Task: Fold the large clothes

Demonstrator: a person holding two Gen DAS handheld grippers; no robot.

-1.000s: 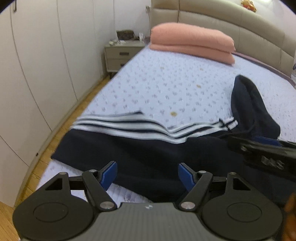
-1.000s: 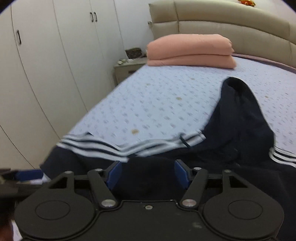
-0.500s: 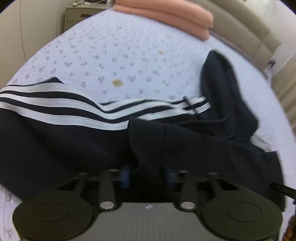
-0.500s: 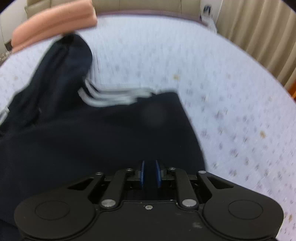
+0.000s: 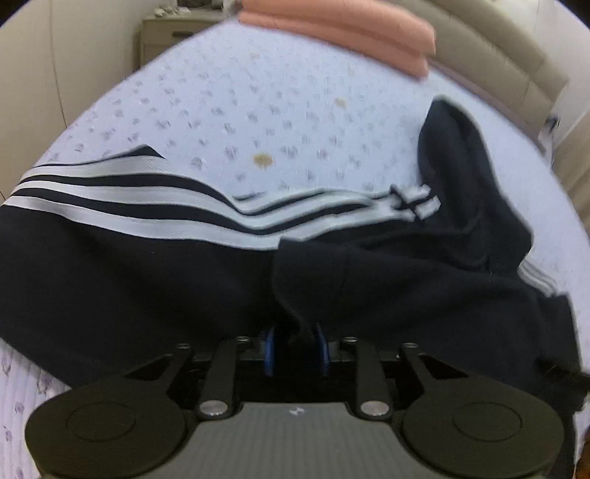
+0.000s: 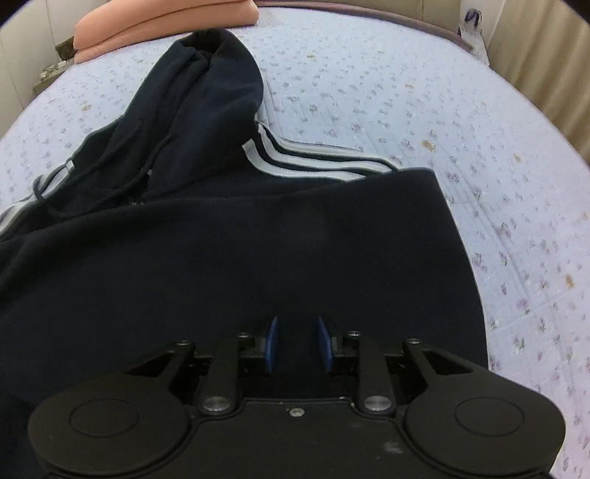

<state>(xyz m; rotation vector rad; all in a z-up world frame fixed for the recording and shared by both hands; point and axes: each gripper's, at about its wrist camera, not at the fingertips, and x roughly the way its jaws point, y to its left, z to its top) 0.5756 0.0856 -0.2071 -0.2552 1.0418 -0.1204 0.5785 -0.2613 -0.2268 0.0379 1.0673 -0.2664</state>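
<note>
Both tools, wide a second ago, now open slightly again, the left tool (image 5: 296, 348) around a hoodie (image 5: 155, 280) fold and the right tool (image 6: 297, 344) over flat cloth, so lifting can begin.

Floral-quilted bed (image 6: 424, 110), pink pillows (image 5: 343, 29), beige headboard (image 5: 490, 51), nightstand (image 5: 169, 33)

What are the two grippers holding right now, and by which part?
Both jaws are opening. The left gripper has a raised fold of the navy hoodie between its pads; whether it still grips is unclear. The right gripper holds nothing.
</note>
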